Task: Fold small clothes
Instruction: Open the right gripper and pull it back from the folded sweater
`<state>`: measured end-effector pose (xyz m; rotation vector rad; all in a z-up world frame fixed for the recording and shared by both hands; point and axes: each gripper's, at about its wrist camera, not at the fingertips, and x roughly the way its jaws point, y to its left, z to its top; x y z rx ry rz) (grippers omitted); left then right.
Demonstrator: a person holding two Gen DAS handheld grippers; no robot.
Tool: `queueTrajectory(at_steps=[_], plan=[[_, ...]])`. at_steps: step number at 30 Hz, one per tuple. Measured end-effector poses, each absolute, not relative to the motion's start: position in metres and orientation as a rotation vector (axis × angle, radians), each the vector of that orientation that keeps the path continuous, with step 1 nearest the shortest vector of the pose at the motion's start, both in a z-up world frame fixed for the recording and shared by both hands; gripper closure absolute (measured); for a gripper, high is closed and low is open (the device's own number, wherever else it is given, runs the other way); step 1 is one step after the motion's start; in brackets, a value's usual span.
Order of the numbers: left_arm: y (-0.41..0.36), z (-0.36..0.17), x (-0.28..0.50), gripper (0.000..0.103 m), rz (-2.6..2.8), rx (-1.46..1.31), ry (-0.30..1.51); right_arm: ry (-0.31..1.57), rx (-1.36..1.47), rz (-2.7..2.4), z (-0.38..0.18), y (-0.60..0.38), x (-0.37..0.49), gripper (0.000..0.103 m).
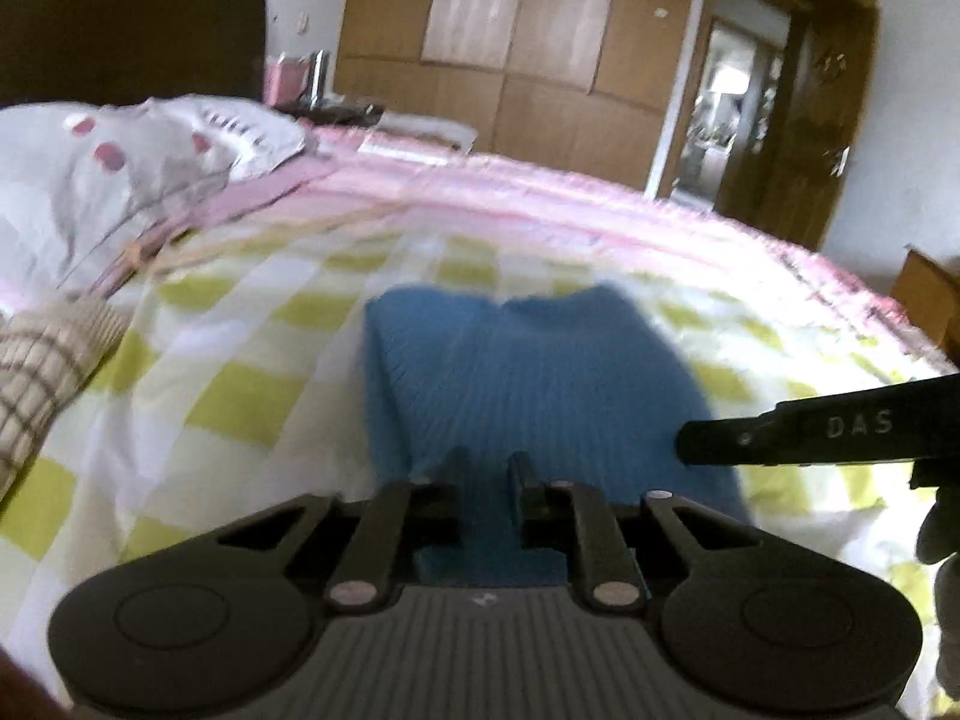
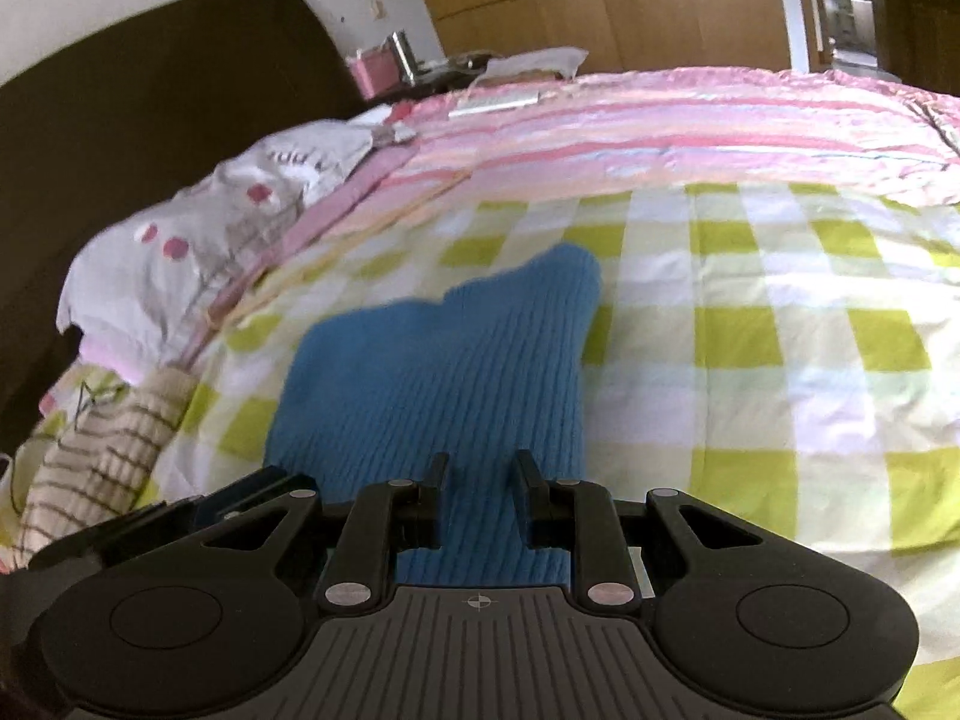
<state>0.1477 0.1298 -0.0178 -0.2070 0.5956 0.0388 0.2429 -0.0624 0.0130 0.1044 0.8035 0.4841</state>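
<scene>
A blue ribbed knit garment [image 1: 528, 372] lies folded on the green-and-white checked bed cover [image 1: 240, 396]; it also shows in the right wrist view [image 2: 432, 372]. My left gripper [image 1: 489, 462] sits low over its near edge, jaws a little apart with blue knit between them; I cannot tell if it grips. My right gripper [image 2: 480, 462] stands the same way over the garment's near right part, jaws slightly apart. The right gripper's side [image 1: 810, 429] shows at the right of the left wrist view, and the left gripper's body [image 2: 180, 516] at lower left of the right wrist view.
A beige plaid knit garment [image 1: 42, 372] lies at the left, also in the right wrist view [image 2: 102, 456]. A white pillow with pink spots [image 1: 120, 180] and a pink striped blanket [image 2: 660, 120] lie behind. A dark headboard [image 2: 150, 90], wooden wardrobe [image 1: 540, 30] and doorway [image 1: 732, 96] stand beyond.
</scene>
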Motion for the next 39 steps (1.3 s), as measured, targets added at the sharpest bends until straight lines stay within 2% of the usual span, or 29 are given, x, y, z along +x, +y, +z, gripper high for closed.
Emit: queueTrajectory(at_steps=[9,22,32,39], plan=[[0.134,-0.030,0.143,0.085,0.093,-0.158,0.642,0.853,0.008,0.500,-0.013,-0.037,0.225,0.080],[0.122,-0.008,0.133,0.084,0.059,-0.129,0.530,0.775,-0.099,0.459,0.012,-0.034,0.205,0.079],[0.128,0.014,0.157,0.084,0.085,-0.155,0.472,0.710,-0.165,0.451,0.025,-0.034,0.206,0.079],[0.124,0.006,0.186,0.083,0.075,-0.150,0.519,0.716,-0.181,0.452,0.020,-0.030,0.212,0.079]])
